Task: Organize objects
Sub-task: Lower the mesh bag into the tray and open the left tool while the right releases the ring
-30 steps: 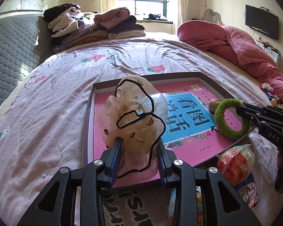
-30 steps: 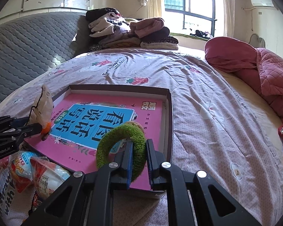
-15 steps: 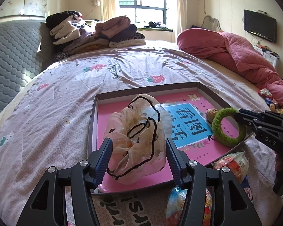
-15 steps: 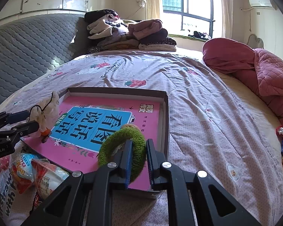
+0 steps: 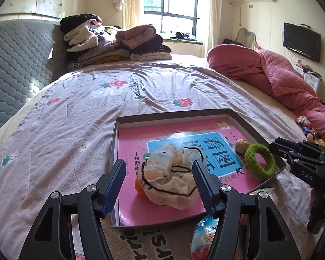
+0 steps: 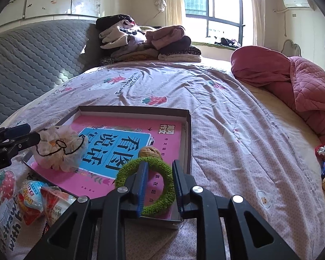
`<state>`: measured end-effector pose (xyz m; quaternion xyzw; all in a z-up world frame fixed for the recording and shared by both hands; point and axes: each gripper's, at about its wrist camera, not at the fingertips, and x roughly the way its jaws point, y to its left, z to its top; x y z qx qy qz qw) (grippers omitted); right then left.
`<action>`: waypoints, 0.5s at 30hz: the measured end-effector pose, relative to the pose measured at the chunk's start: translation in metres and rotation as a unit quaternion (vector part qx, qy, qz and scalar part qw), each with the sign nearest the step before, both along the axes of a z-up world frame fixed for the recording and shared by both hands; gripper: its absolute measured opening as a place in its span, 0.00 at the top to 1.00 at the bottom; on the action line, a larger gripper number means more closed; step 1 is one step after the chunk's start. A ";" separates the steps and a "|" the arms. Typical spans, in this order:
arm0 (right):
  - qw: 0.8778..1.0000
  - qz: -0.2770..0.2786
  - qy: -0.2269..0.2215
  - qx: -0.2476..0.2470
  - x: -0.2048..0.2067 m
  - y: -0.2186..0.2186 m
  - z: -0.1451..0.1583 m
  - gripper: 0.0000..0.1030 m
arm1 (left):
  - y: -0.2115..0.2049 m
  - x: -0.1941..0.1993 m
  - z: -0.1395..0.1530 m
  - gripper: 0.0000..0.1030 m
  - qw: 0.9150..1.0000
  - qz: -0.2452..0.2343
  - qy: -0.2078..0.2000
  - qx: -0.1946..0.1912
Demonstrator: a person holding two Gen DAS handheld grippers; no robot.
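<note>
Two grippers work over a shallow tray on a bed.

Left wrist view: the left gripper (image 5: 159, 181) stands wide apart, its jaws having just been opening, with a sheer cream scrunchie (image 5: 170, 181) edged in black cord lying between them on the pink book (image 5: 132, 138) that fills the tray (image 5: 113, 151). The blue pads (image 5: 114, 183) stand clear of the fabric on both sides, so nothing is gripped. Something orange peeks from under the scrunchie's left edge. To the right, a green ring (image 5: 260, 161) rests at the tray's right edge, with a small tan ball (image 5: 241, 145) just beside it. The right gripper (image 5: 277, 146) reaches in from the right, at the ring. Snack packets (image 5: 203, 238) lie on the bed in front of the tray.

Right wrist view: the right gripper (image 6: 159, 186) straddles the near rim of the ring (image 6: 147, 186); its jaws have just been opening a little, and a gap shows between the right pad and the ring, which lies on the book (image 6: 123, 125) in the tray's (image 6: 189, 143) near right corner. The ball (image 6: 149, 151) sits just behind it. The scrunchie (image 6: 60, 151) rests at the left of the tray, with the left gripper (image 6: 27, 134) beside it. Packets (image 6: 39, 199) lie at lower left.
</note>
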<state>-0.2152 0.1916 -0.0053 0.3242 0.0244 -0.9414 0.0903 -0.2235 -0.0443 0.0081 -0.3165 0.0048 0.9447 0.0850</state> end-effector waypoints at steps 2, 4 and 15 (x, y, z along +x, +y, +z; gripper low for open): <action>1.000 -0.002 0.001 -0.001 0.000 0.001 0.000 0.77 | 0.000 0.001 0.002 0.36 1.000 0.002 0.001 -0.001; 1.000 -0.002 0.000 -0.001 0.000 0.001 0.001 0.77 | -0.002 0.001 0.004 0.36 1.000 0.001 0.001 0.004; 1.000 -0.007 0.001 -0.004 0.002 0.004 0.002 0.69 | -0.005 0.004 0.008 0.31 1.000 0.005 -0.001 0.015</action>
